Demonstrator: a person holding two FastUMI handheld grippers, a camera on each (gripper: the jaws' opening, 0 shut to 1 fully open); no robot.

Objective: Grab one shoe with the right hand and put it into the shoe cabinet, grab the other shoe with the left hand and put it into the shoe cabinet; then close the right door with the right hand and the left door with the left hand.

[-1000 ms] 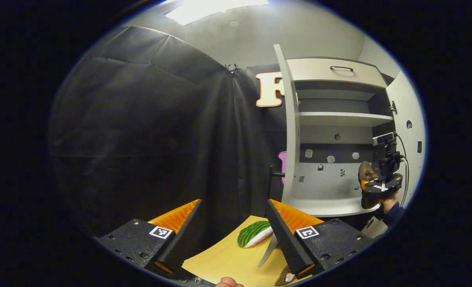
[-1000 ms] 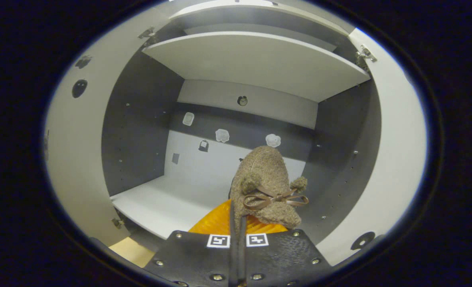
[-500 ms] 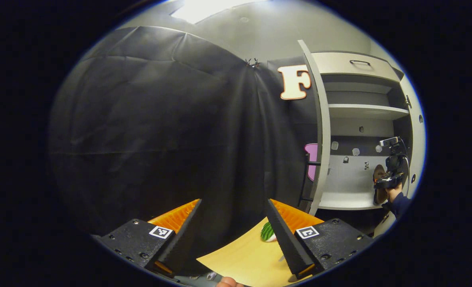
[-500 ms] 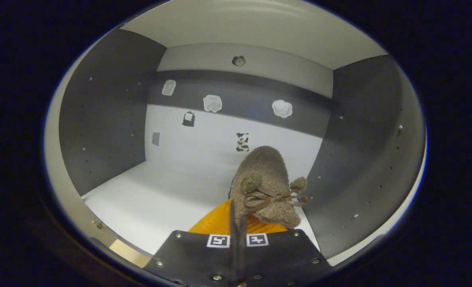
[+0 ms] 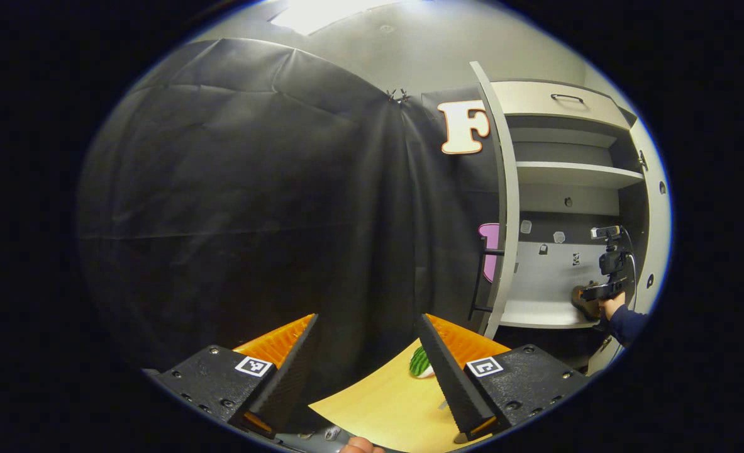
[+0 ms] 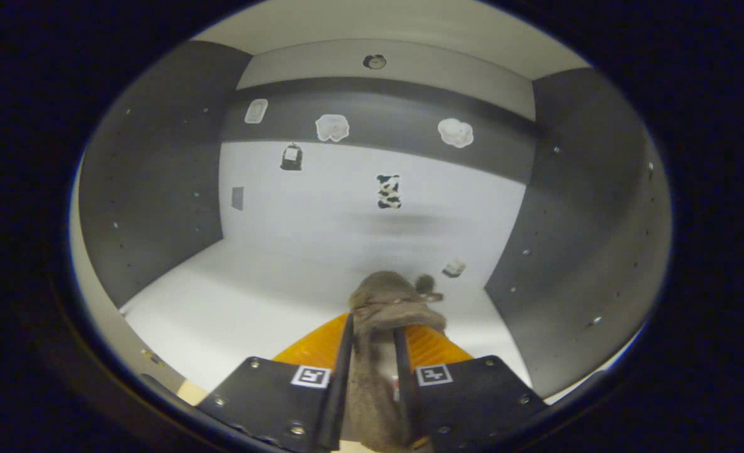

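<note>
Right gripper (image 6: 372,352) low centre of the right gripper view, fingers slightly parted around the fuzzy brown shoe (image 6: 387,305), now down on the shoe cabinet's bottom shelf (image 6: 233,302). Next: open, withdraw. Left gripper (image 5: 365,371) wide open, empty.

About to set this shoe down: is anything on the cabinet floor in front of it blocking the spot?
Nothing visible blocks it. The brown shoe, between the right gripper fingers, sits low over the cabinet's white bottom shelf; only a small object lies at the back wall.
</note>
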